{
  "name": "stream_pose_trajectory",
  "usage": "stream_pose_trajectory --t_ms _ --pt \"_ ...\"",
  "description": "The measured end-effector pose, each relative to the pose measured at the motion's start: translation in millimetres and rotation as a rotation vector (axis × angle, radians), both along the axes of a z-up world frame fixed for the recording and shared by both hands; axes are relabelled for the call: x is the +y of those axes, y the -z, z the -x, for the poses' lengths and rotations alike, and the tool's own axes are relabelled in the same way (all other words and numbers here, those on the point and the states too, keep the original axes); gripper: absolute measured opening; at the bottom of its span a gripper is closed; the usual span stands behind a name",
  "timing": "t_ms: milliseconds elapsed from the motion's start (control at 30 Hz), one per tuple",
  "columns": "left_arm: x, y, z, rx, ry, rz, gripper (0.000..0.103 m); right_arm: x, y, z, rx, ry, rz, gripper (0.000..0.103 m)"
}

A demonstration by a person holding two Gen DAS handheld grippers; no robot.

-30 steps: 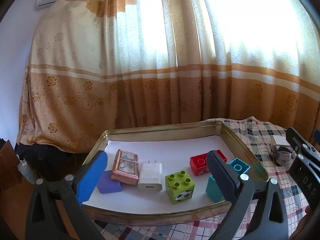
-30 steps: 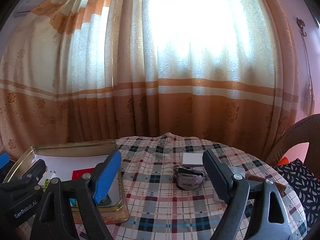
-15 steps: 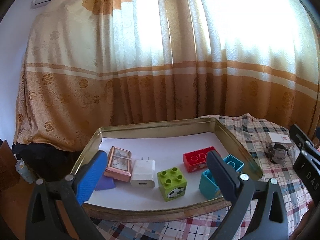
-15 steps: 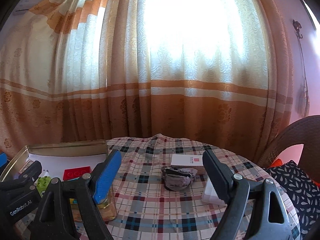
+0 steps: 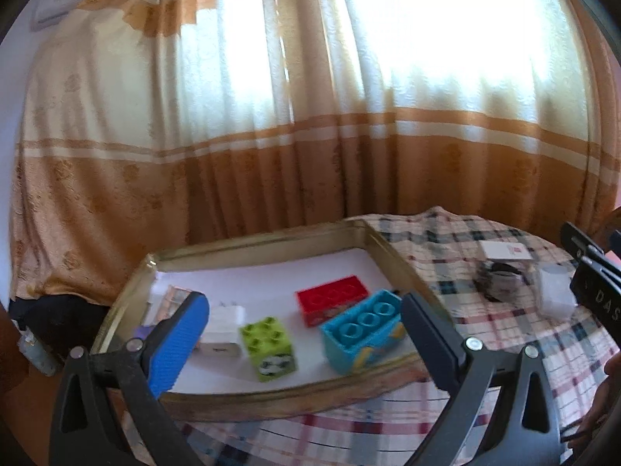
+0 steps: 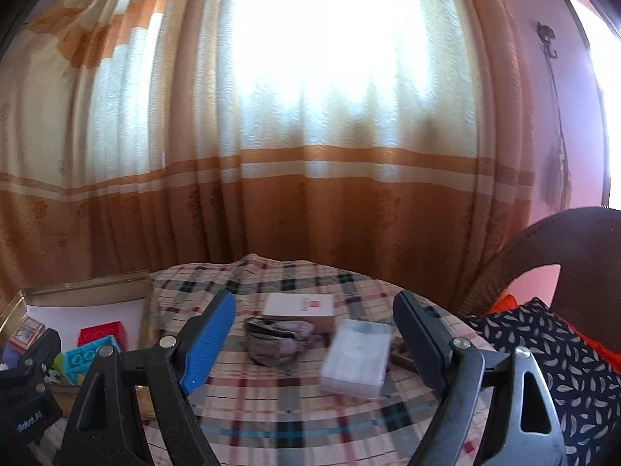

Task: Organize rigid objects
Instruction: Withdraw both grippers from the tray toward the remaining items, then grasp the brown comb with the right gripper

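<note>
On the checked tablecloth [image 6: 271, 423]: a shallow gold metal tray [image 5: 271, 392] sits at the left, with loose items to its right.
Tray contents: a red plastic brick [image 5: 332, 298], a blue three-stud brick [image 5: 363, 330], a green four-stud block [image 5: 268, 347], a white charger plug [image 5: 223, 330] and a pink framed card box [image 5: 170, 301], all resting on the white liner.
Outside the tray: a translucent rectangular plastic case [image 6: 355, 353] lies flat, just beside a crumpled grey pouch [image 6: 275, 339] and a white card box [image 6: 299, 305].
Left gripper [image 5: 306, 334]: released, jaws wide, empty, hovering over the tray's near rim.
Right gripper [image 6: 316, 343]: released and empty, the translucent case showing between its fingers, untouched.
Handling: the case looks light, stiff and smooth, probably slippery.
Hold: across its two long edges, near the middle, so it does not pivot or skid.
Risk: the pouch lies close, so a finger may snag it.
</note>
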State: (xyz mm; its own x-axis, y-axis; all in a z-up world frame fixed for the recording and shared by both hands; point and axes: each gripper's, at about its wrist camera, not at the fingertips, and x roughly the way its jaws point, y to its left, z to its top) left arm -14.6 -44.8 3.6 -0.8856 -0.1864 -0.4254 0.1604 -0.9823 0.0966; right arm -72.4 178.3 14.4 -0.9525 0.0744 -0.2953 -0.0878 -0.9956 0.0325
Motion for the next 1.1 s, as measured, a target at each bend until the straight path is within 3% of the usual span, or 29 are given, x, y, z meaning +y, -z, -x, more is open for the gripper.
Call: stream_pose_trajectory --t_ms 133,267,433,500,667,833,1000,1100 --pt "11 2 3 -0.021 0.021 -0.003 0.100 21 -1 -3 0.008 0.042 0.019 0.085" --pt "25 2 2 -0.019 0.057 0.011 0.100 56 -2 -4 0.008 0.102 0.150 0.085" --pt "38 3 3 -0.026 0.091 0.033 0.100 89 -1 4 -0.038 0.138 0.235 0.085" --pt "40 3 3 -0.023 0.094 0.036 0.100 99 -4 6 -0.047 0.155 0.198 0.085" --pt "48 5 5 -0.035 0.120 0.028 0.100 136 -7 12 -0.114 0.121 0.234 0.085" --pt "70 8 5 -0.055 0.207 0.029 0.100 147 -4 22 -0.241 0.000 0.203 0.080" --pt "103 11 -1 -0.103 0.353 0.041 0.100 130 9 35 -0.369 -0.143 0.087 0.069" --pt "122 12 -5 -0.117 0.418 0.076 0.100 120 21 43 -0.439 -0.175 0.016 0.069"
